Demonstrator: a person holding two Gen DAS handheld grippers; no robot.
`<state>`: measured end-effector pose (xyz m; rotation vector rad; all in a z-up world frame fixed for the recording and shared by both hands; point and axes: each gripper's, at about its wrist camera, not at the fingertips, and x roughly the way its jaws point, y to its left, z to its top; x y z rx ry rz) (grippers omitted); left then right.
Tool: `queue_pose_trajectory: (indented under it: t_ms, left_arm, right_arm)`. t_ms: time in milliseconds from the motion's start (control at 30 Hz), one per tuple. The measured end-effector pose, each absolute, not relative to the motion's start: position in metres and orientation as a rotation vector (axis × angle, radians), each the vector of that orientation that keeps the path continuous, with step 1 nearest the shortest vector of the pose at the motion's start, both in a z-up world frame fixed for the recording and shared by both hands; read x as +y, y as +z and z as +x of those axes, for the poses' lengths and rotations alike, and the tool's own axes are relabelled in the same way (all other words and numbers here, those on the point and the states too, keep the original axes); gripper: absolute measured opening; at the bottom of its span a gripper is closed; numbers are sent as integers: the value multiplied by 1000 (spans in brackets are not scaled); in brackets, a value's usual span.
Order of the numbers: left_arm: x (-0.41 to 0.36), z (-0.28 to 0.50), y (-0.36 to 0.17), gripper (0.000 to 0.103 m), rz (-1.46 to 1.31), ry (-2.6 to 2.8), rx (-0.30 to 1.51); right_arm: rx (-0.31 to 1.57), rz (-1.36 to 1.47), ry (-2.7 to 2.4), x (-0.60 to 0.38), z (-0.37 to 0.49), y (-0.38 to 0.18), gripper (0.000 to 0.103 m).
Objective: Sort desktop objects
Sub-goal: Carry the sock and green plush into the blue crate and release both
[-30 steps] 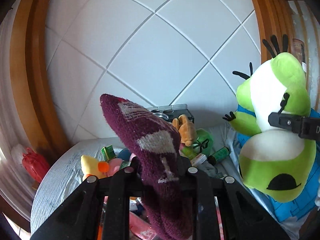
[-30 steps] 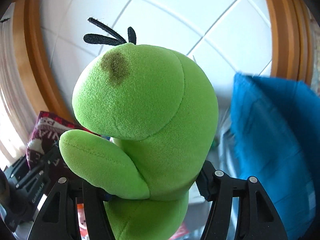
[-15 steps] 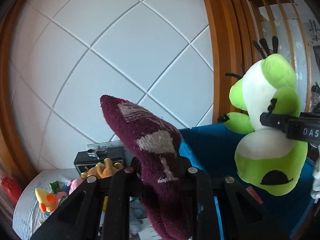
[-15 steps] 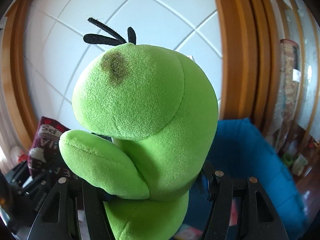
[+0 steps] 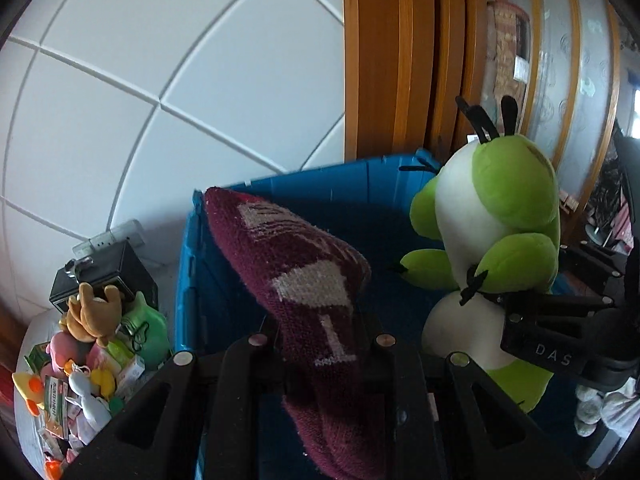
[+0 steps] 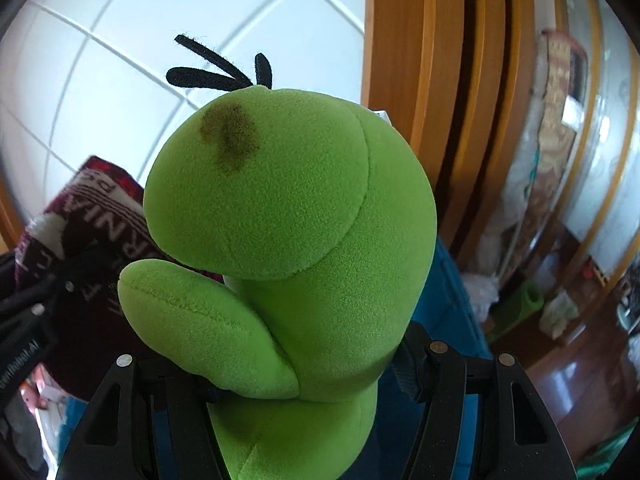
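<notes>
The left claw (image 5: pixel 320 344) is clamped tight on a dark maroon knitted sock with pale lettering (image 5: pixel 304 276), pinched near its middle so the toe stands up and the cuff droops below the fingers. The right claw (image 6: pixel 308 364) is closed about halfway onto the waist of a lime-green and white plush creature with black felt antennae (image 6: pixel 288 216). Both things hang in the air above the open blue plastic bin (image 5: pixel 304 178), which stands beside the round white bench (image 5: pixel 24 412) piled with small toys (image 5: pixel 84 348). Both look light, soft and unbreakable; the sock is floppy and grippy, and the plush squashes, so a waist hold seems safest.
</notes>
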<state>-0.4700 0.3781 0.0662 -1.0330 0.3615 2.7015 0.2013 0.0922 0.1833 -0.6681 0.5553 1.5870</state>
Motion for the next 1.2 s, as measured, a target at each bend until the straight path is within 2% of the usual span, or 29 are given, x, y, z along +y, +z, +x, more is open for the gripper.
queue_pose_trajectory:
  t_ms: [100, 233, 433, 500, 533, 567, 600, 633, 767, 833, 867, 1000, 1200]
  left_arm:
    - [397, -485, 27, 19, -1166, 2686, 456]
    - [399, -505, -9, 19, -1295, 2669, 492]
    - [401, -527, -28, 24, -1389, 2635, 514]
    - [404, -532, -25, 35, -1384, 2655, 502]
    - [407, -535, -26, 40, -1372, 2673, 533]
    - [410, -538, -26, 49, -1358, 2692, 568]
    - [410, -540, -27, 55, -1341, 2707, 585]
    - [409, -543, -27, 56, -1336, 2713, 577]
    - [411, -543, -34, 58, -1374, 2686, 606]
    - [411, -542, -36, 58, -1400, 2671, 602]
    - [409, -542, -37, 58, -1413, 2666, 594]
    - [402, -549, -39, 58, -1443, 2649, 577]
    - [399, -553, -42, 58, -1455, 2633, 563]
  right_arm:
    - [649, -742, 1562, 120, 214, 149, 63]
    - [751, -801, 1558, 138, 216, 110, 63]
    - [739, -805, 1541, 160, 210, 87, 63]
    - [727, -766, 1566, 165, 211, 88, 65]
    - [726, -741, 1574, 167, 212, 88, 69]
    - [728, -708, 1579, 169, 215, 90, 72]
    - [730, -693, 1577, 162, 208, 91, 79]
    - [733, -686, 1566, 162, 210, 92, 84]
    - [679, -746, 1506, 157, 206, 92, 86]
    - [661, -768, 1492, 160, 205, 89, 101]
    - [639, -779, 1484, 158, 202, 91, 103]
    - [571, -851, 1441, 156, 192, 82, 103]
    - [604, -971, 1440, 169, 195, 60, 103]
